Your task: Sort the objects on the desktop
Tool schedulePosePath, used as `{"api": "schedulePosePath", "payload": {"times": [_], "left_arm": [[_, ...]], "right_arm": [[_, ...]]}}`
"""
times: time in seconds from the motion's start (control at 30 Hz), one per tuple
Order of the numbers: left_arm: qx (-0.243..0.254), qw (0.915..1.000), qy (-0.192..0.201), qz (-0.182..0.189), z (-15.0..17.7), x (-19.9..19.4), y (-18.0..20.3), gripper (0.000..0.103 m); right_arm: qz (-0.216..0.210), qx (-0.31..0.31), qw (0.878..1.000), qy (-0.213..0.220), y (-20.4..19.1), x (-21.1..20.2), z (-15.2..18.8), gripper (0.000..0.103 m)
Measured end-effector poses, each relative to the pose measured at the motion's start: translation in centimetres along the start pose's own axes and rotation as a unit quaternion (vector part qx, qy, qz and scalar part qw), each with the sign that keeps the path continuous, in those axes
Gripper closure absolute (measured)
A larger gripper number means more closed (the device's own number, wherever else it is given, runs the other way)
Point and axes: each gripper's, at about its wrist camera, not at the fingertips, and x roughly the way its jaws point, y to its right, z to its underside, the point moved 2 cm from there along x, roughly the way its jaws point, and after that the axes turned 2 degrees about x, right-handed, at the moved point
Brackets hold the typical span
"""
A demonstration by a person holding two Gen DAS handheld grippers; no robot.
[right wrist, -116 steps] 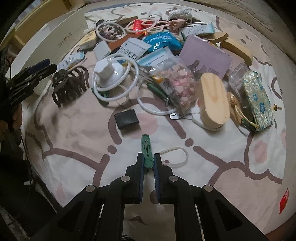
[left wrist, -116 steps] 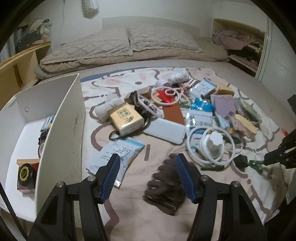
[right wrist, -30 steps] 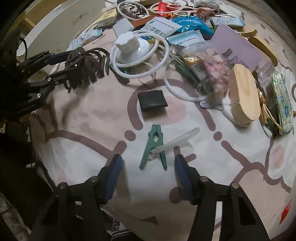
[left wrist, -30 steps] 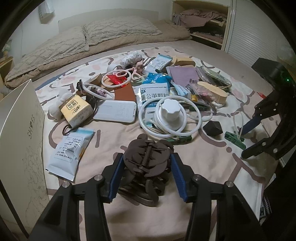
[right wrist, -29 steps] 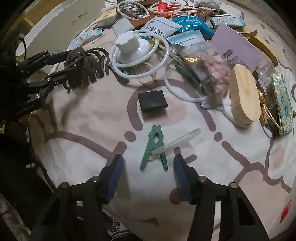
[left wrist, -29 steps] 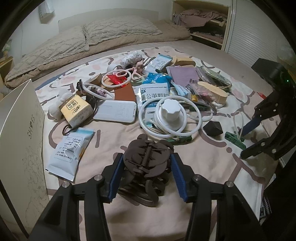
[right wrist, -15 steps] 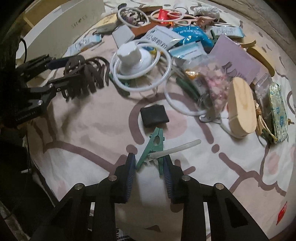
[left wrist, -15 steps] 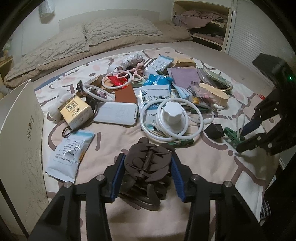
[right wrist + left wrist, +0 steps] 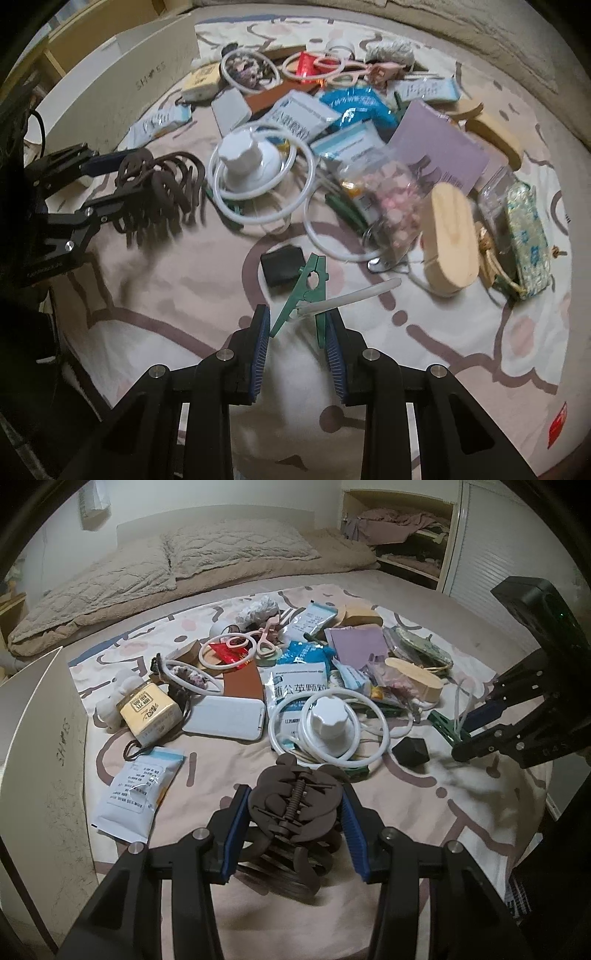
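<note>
Left gripper (image 9: 293, 834) clamps a rigid brown hair claw (image 9: 295, 812); right gripper (image 9: 295, 343), jaws just closed, pinches a light green peg (image 9: 304, 295) by its springy splayed legs.

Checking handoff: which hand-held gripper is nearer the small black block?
Right. The right hand-held gripper, clamping the green clothespin, sits just beside the black block; the left hand-held gripper, holding the brown hair claw, is farther away.

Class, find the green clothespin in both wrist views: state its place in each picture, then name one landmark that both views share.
Left wrist view: the green clothespin is at the right edge, pinched by the right gripper, just right of the black block.
Right wrist view: the clothespin is at bottom centre, between the gripper's blue pads, below the block.
Shared landmark: the white knob ringed by tubing.
</note>
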Motion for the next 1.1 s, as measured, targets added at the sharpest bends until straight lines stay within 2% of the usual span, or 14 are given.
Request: {"api": "schedulePosePath", "payload": {"times": [0.27,0.47,0.73,1.1], "left_arm": [[-0.015,0.9997,0.017,-0.002,-1.2,-1.7,-0.8,0.056],[-0.025,0.9991,0.031,-0.011,-2.3,-3.4,-1.7,0.056],[-0.031,0.9965,0.069,-0.034,-5.0,-6.8,-3.3,0.056],[-0.042,0.9884,0.121,-0.081,-8.6,-11.6,-5.9,0.056]], "right_arm": [[-0.016,0.006,0.999,0.035,-0.2,-1.6,-1.4,0.073],[-0.023,-0.004,0.997,0.076,0.0,-4.8,-2.0,0.073],[-0.017,0.001,0.994,0.108,-0.5,-6.8,-4.1,0.073],[-0.031,-0.011,0.985,0.167,-3.9,-10.3,-7.4,0.073]]}}
